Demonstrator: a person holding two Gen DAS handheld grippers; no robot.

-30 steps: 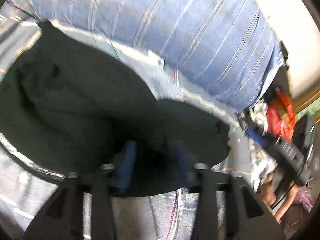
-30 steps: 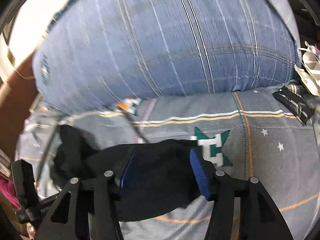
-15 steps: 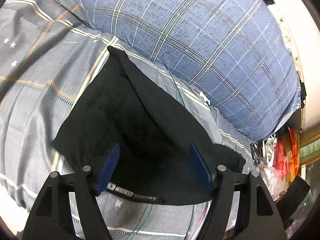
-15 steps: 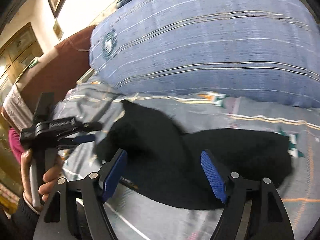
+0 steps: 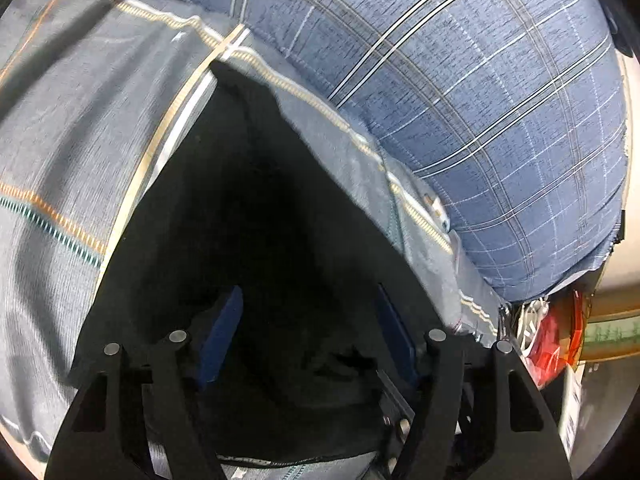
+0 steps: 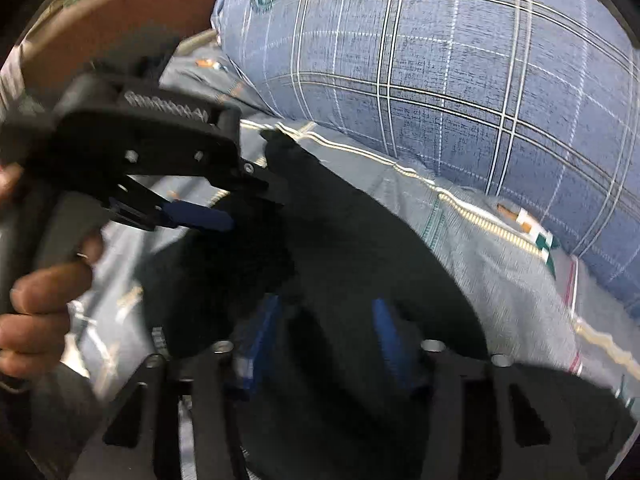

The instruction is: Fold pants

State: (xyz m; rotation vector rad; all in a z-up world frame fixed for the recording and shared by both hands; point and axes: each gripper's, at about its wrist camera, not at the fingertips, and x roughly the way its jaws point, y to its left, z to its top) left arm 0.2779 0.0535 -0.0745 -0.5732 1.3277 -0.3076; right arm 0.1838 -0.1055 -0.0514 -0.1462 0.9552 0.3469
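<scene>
The black pants (image 5: 256,216) lie folded on a grey patterned bedsheet (image 5: 72,128), one corner pointing toward the pillow. My left gripper (image 5: 308,332) is open just above the near part of the pants, blue pads spread wide. In the right wrist view the pants (image 6: 360,248) stretch under my right gripper (image 6: 324,340), which is open low over the cloth. The left gripper (image 6: 224,204) also shows there at the left, held by a hand, its fingers over the pants' far edge.
A large blue plaid pillow (image 5: 480,92) lies along the far side of the bed, also in the right wrist view (image 6: 460,60). Red and white clutter (image 5: 556,344) sits beyond the bed's right edge. A brown headboard (image 6: 132,20) stands at the back left.
Both grippers have dropped closer to the pants. The right gripper swung left toward the left gripper, which now fills the left of its view. A second ago both held cloth; both are open now.
</scene>
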